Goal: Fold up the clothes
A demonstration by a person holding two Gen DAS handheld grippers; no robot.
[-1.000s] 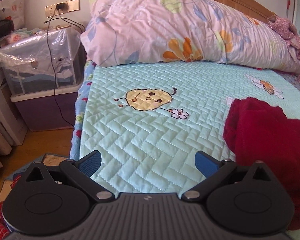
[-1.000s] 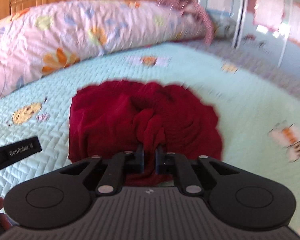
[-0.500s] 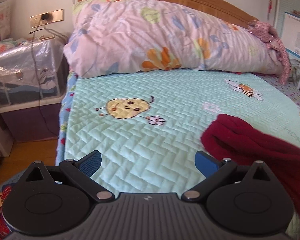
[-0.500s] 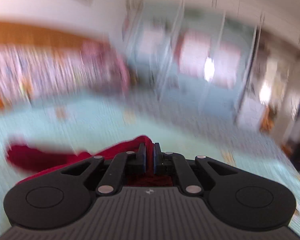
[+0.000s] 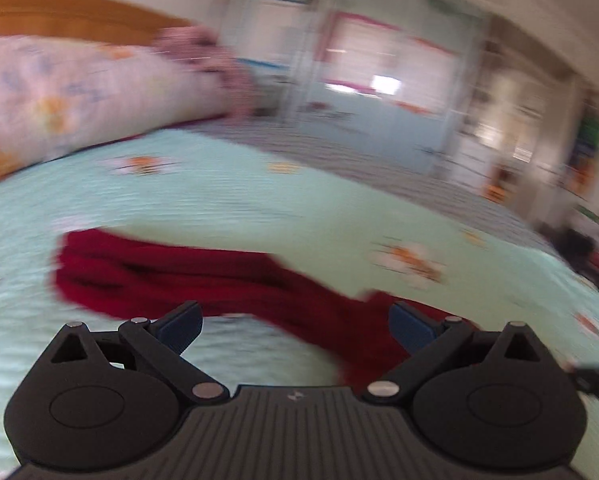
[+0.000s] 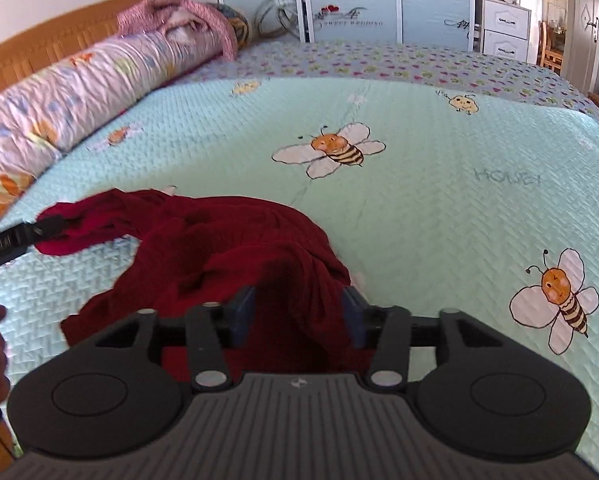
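A dark red knitted garment point(image 6: 219, 248) lies crumpled on the mint quilted bedspread point(image 6: 439, 200). My right gripper point(image 6: 297, 312) is open, its blue pads standing apart on either side of a raised fold of the garment. In the blurred left wrist view the garment point(image 5: 187, 276) stretches across the bed. My left gripper point(image 5: 295, 326) is open and empty, just in front of it, with the right pad against the cloth. The left gripper's tip point(image 6: 47, 226) shows at the garment's far left end in the right wrist view.
A long floral bolster point(image 6: 59, 92) lies along the wooden headboard point(image 6: 39, 44) with a pink knit point(image 6: 179, 12) on its end. Wardrobe doors point(image 6: 359, 0) and a white drawer unit point(image 6: 503, 28) stand beyond the bed. The bed's edge drops off at the right.
My right gripper has opened and let go of the garment, which now lies stretched out to the left. My left gripper has swung right toward the garment, staying open.
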